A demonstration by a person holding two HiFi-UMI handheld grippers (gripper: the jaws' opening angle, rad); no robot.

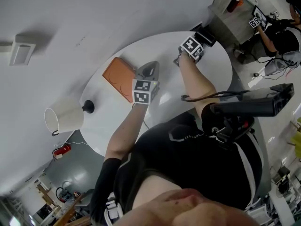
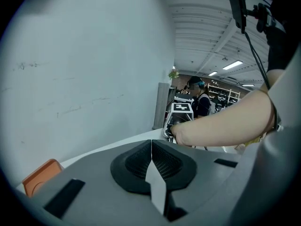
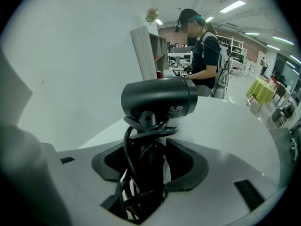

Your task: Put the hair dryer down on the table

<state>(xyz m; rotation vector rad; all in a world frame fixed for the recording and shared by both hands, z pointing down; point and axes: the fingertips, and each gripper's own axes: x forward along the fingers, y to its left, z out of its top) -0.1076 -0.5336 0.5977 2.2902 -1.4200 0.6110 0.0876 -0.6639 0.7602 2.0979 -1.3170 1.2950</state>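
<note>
Nearest, at the left gripper [image 2: 151,160]: pressed together on nothing, just beside a flat orange pad [image 1: 120,76] lying on the round white table [image 1: 101,126]. Farther out, at the right gripper [image 3: 149,160]: pinches the cord-wrapped handle of the black hair dryer [image 3: 160,97], barrel crosswise just beyond the jaw tips, over the table's far side. Impossible to tell whether touching the tabletop.

A black top [image 1: 202,164] with thin white lines covers the torso. The left gripper [image 2: 151,160] and right gripper [image 3: 146,160] are grey, with black ribbed pads [image 2: 136,163] and black-and-white marker cubes [image 1: 145,91].
</note>
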